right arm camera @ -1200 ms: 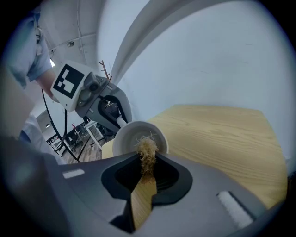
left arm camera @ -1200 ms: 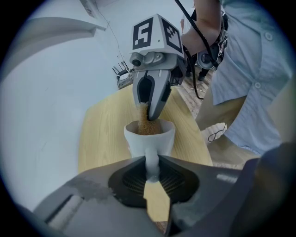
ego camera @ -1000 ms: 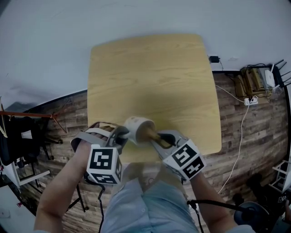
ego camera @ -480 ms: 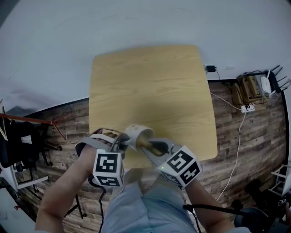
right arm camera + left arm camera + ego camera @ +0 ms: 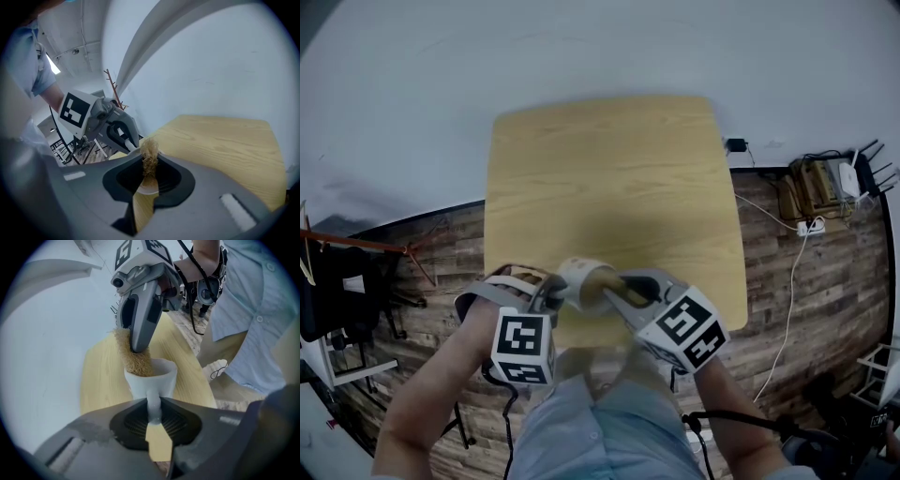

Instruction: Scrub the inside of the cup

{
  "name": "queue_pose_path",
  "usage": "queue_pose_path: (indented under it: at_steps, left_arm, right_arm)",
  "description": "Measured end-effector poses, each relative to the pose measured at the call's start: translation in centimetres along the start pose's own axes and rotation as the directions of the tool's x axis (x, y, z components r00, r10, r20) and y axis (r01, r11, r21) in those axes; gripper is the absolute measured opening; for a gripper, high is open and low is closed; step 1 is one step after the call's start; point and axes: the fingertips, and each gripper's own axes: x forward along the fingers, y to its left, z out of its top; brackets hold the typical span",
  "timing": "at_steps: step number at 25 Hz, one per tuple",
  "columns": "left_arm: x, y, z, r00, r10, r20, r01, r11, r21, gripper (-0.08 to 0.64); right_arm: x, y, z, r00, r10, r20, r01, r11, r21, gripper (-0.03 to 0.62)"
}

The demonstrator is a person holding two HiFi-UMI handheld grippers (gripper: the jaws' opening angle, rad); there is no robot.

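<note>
The white cup (image 5: 151, 380) is hanging just beyond the jaws of the left gripper (image 5: 154, 430), which are pinching its thin handle (image 5: 153, 405), and its open mouth is facing the right gripper (image 5: 146, 180). The tan, fibrous scrubber (image 5: 135, 357) is sticking out from between the right jaws, clamped there, with its far end dipping into the cup's mouth, against the rim.

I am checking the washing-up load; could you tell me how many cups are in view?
1. The cup is over the table at its near edge, its handle clamped in the left gripper, with the fibrous scrubber held by the right gripper in its mouth. No other shows.
</note>
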Motion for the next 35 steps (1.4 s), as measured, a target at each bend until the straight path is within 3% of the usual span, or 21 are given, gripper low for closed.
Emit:
queue_pose_path:
  at_steps: [10, 17, 25, 29, 35]
  left_arm:
    - [-0.1, 0.1, 0.1, 1.0, 0.002, -0.002, -0.002, 1.0, -0.016, 0.069]
    - [-0.3, 0.0, 0.1, 1.0, -0.011, -0.008, 0.01, 0.996, -0.084, 0.069]
    - [-0.2, -0.1, 0.2, 1.0, -0.007, -0.024, 0.006, 0.999, -0.038, 0.069]
    - [0.1, -0.1, -0.3, 0.999, 0.008, -0.054, -0.007, 1.0, 0.015, 0.069]
    - [0.0, -0.1, -0.1, 0.998, 0.017, -0.056, -0.015, 0.999, 0.03, 0.069]
  right_arm:
    - [0.0, -1.5, -1.8, 0.998, -0.053, -0.022, 0.052, 0.998, -0.033, 0.055]
    - [0.7, 0.3, -4.5, 0.993, -0.061, -0.099, 0.057, 0.997, -0.044, 0.055]
    - [2.0, 3.7, -2.9, 0.998, 0.034, -0.049, -0.032, 0.999, 0.039, 0.055]
    - [2.1, 3.2, -1.3, 1.0, 0.019, -0.015, -0.019, 0.999, 0.049, 0.055]
    - [1.3, 1.1, -0.3, 0.999, -0.029, 0.013, 0.029, 0.998, 0.057, 0.055]
